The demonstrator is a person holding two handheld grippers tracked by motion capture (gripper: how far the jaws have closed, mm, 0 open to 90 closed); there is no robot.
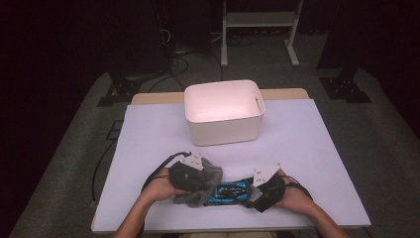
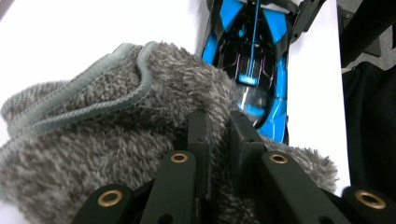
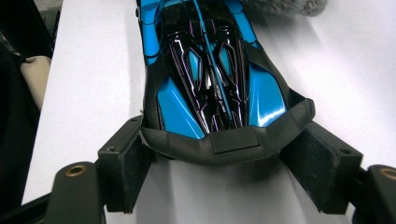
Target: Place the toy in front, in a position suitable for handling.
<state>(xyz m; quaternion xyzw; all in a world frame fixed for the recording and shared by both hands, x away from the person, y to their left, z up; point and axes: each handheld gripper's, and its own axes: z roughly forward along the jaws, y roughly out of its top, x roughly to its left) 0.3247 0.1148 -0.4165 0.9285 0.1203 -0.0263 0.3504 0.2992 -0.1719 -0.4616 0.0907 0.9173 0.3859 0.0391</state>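
Toy car (image 1: 229, 192), blue and black, is lying near the front edge of the white table (image 1: 317, 148), well in front of the white bin (image 1: 224, 112). A fluffy grey cloth (image 1: 200, 182) is covering one end of it, probably for wiping. The left gripper (image 2: 218, 126) is pinching the cloth tight. The right gripper (image 3: 219, 163) is standing wide, hugging the car's back bumper to keep it from sliding. The cloth is hiding the car's front.
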